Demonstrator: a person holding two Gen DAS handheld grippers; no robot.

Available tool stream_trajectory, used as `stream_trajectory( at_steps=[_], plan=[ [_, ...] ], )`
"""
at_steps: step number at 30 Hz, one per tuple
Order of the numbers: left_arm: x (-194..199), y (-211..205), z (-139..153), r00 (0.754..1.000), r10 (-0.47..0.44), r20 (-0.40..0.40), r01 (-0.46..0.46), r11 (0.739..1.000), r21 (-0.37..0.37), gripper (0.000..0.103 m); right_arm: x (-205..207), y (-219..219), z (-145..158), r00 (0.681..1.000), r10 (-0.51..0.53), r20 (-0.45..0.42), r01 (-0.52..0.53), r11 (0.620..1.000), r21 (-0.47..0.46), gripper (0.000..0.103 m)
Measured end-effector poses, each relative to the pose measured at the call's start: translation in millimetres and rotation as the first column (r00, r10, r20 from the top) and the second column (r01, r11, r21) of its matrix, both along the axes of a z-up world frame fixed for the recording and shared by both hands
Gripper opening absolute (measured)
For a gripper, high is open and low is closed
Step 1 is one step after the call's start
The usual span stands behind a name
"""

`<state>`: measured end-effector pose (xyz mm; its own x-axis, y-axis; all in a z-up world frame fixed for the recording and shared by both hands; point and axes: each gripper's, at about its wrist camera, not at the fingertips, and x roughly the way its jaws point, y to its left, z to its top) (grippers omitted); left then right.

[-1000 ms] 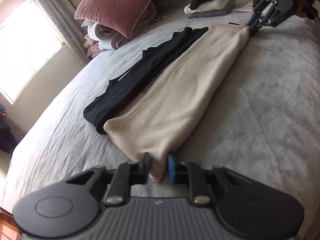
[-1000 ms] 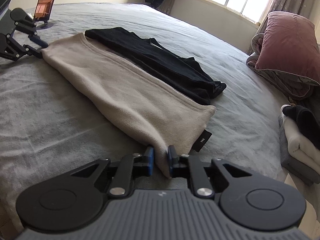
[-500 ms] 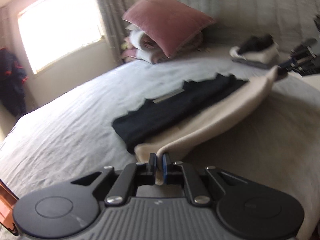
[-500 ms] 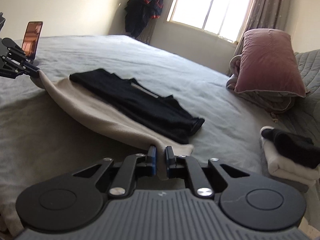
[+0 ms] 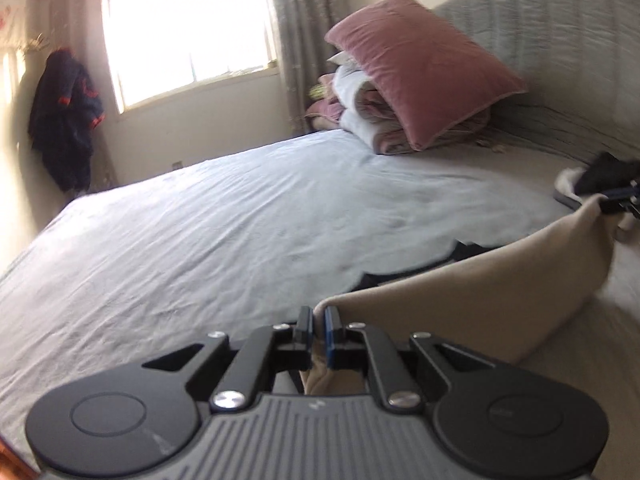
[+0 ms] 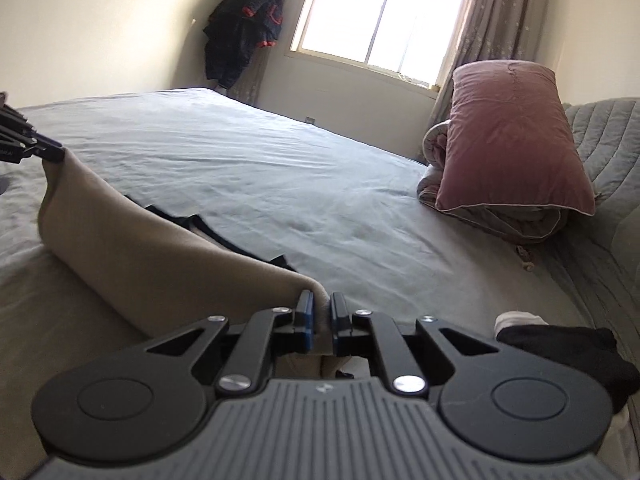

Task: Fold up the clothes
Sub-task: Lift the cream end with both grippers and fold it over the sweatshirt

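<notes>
Between the blue-padded fingers of the left gripper (image 5: 316, 330) sits one corner of the beige fleece garment (image 5: 460, 292); the jaws are pinched nearly together on the cloth. At the garment's far end the right gripper (image 6: 320, 322) is clamped in the same way, its narrow gap filled with beige fabric. Each tool shows in the other's view as a dark linkage biting the opposite corner, at the right edge of the left wrist view and at the left edge of the right wrist view. The garment hangs between the two grips as a sagging band, its upper edge raised off the bed and its lower part trailing onto the grey bedspread (image 6: 224, 160).

Just behind the raised fleece lies a black garment (image 6: 200, 226), flat on the bedspread, only its jagged edge showing past the beige cloth. Near the right gripper is a small stack of folded clothes (image 6: 560, 344), a black piece on top of white ones. Farther off, a dusty pink velvet pillow (image 6: 516, 140) leans on a rolled quilt (image 5: 364, 120) beside the grey padded headboard (image 5: 560, 36). Beyond the bed, a bright window (image 6: 384, 12) with patterned curtains lights the room, and a dark jacket with red trim (image 6: 244, 28) hangs in the corner.
</notes>
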<state>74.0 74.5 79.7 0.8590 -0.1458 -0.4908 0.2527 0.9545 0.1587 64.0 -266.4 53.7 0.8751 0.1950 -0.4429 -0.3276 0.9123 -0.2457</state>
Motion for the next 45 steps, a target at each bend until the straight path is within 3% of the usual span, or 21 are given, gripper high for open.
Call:
stream_trajectory(
  at_steps=[9, 12, 14, 17, 19, 21, 25, 29, 36, 37, 38, 39, 45],
  plan=[
    [96.9, 1.1, -36.3, 0.989, 0.096, -0.115, -0.1, 0.994, -0.033, 0.0, 92.7, 0.7, -30.5, 0.992, -0.056, -0.109, 0.062, 0.997, 0.048, 0.009],
    [118.8, 11.7, -56.5, 0.979, 0.121, -0.166, -0.136, 0.987, -0.082, 0.0, 115.8, 0.9, -52.0, 0.982, -0.075, -0.173, 0.085, 0.995, 0.051, 0.009],
    [125.2, 25.8, -67.2, 0.971, 0.126, -0.202, -0.159, 0.974, -0.159, 0.0, 125.5, 0.7, -67.6, 0.973, -0.089, -0.214, 0.101, 0.994, 0.045, 0.009],
    [130.1, 50.5, -75.4, 0.955, 0.122, -0.271, -0.207, 0.928, -0.309, 0.004, 133.0, -7.3, -79.7, 0.966, -0.094, -0.241, 0.122, 0.987, 0.103, 0.011],
    [128.0, 66.2, -77.3, 0.948, 0.093, -0.304, -0.222, 0.877, -0.427, 0.016, 133.4, -19.1, -76.4, 0.964, -0.098, -0.247, 0.148, 0.97, 0.192, 0.02],
    [122.6, 76.3, -77.1, 0.949, 0.072, -0.307, -0.231, 0.822, -0.521, 0.04, 132.6, -37.1, -69.7, 0.958, -0.117, -0.262, 0.198, 0.931, 0.307, 0.031],
    [116.6, 79.4, -79.1, 0.955, 0.028, -0.295, -0.214, 0.753, -0.622, 0.044, 134.5, -79.0, -62.8, 0.941, -0.151, -0.303, 0.291, 0.818, 0.496, 0.039],
    [114.6, 69.3, -86.0, 0.958, 0.019, -0.285, -0.196, 0.768, -0.61, 0.052, 127.4, -85.0, -63.3, 0.942, -0.109, -0.317, 0.271, 0.807, 0.525, 0.058],
    [102.5, 65.7, -93.7, 0.97, 0.005, -0.242, -0.156, 0.776, -0.611, 0.049, 126.8, -57.4, -75.1, 0.954, -0.091, -0.286, 0.219, 0.863, 0.455, 0.059],
    [100.6, 65.3, -93.3, 0.973, 0.002, -0.23, -0.145, 0.781, -0.607, 0.047, 126.9, -52.9, -77.2, 0.956, -0.099, -0.277, 0.217, 0.874, 0.434, 0.052],
    [98.7, 64.9, -92.8, 0.976, -0.001, -0.218, -0.134, 0.786, -0.604, 0.042, 128.0, -48.9, -79.7, 0.957, -0.103, -0.27, 0.211, 0.887, 0.41, 0.032],
    [97.6, 63.2, -92.2, 0.977, -0.007, -0.212, -0.123, 0.794, -0.595, 0.039, 127.2, -45.0, -82.0, 0.96, -0.106, -0.26, 0.203, 0.901, 0.383, 0.022],
    [88.7, 54.5, -93.8, 0.983, -0.01, -0.181, -0.086, 0.855, -0.511, 0.038, 105.4, -28.1, -86.4, 0.981, -0.137, -0.137, 0.169, 0.951, 0.258, 0.016]
  ],
)
